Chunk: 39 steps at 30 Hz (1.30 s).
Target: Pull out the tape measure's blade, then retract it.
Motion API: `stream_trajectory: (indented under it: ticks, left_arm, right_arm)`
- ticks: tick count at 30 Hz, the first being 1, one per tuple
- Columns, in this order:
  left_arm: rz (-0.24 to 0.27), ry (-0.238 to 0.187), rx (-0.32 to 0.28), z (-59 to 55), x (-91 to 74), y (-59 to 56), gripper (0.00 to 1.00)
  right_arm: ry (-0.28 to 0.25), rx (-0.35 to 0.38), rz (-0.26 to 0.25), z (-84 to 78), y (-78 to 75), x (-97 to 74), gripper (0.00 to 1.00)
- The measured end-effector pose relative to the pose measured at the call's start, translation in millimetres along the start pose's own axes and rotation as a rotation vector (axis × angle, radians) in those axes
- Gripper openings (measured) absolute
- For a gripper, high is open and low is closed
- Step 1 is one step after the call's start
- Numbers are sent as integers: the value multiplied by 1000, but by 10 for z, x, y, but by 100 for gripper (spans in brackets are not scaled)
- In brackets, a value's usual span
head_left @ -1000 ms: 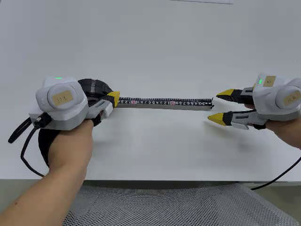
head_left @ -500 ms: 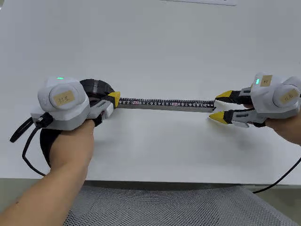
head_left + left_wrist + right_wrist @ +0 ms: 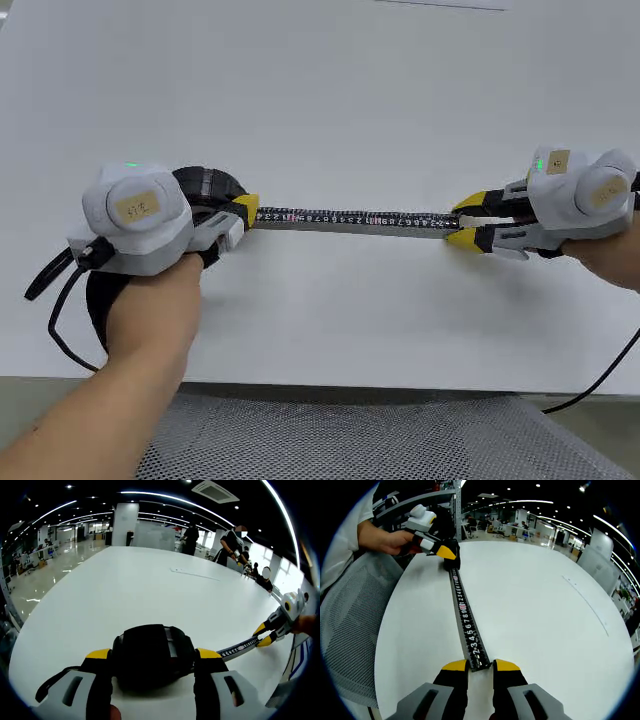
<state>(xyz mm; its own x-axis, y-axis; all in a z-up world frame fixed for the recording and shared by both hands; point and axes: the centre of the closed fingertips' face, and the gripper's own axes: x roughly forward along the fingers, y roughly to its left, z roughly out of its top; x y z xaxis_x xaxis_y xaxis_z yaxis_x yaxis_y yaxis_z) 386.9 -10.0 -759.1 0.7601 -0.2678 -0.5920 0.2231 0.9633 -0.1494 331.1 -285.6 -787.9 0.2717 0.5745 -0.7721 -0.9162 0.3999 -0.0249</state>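
- Your left hand holds the left gripper from under it, and your arm comes up from the near left corner of the head view.
- This gripper points to the right, along the near edge of the white tabletop.
- Its two yellow-tipped jaws squeeze the black tape measure from both sides, so it has a firm hold on the case.
- Your right hand holds the right gripper near the right end of the tabletop, and it points left, toward the other gripper.
- Its jaws are pinched onto the end of the blade, one yellow tip on each side.
- The tape measure is by the near edge of the tabletop, on the left side.
- The blade is pulled out straight from the case to the right gripper, in line with the near edge.
- It runs low over the tabletop, and you cannot tell if it touches.
- Count them: two grippers, two hands, one tape measure and one blade.
- A black cable hangs from the left gripper.
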Motion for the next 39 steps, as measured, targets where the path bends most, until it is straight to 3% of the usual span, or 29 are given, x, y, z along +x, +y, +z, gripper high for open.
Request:
stream_trajectory:
  ticks: [13, 39]
  left_arm:
    - [-1, 0, -1, -2, 1, 0, 62]
    - [-11, 23, 4, -27, -1, -2, 59]
  right_arm:
    - [-14, -32, 28, 10, -1, 1, 11]
    - [-5, -50, 23, 15, -4, 9, 10]
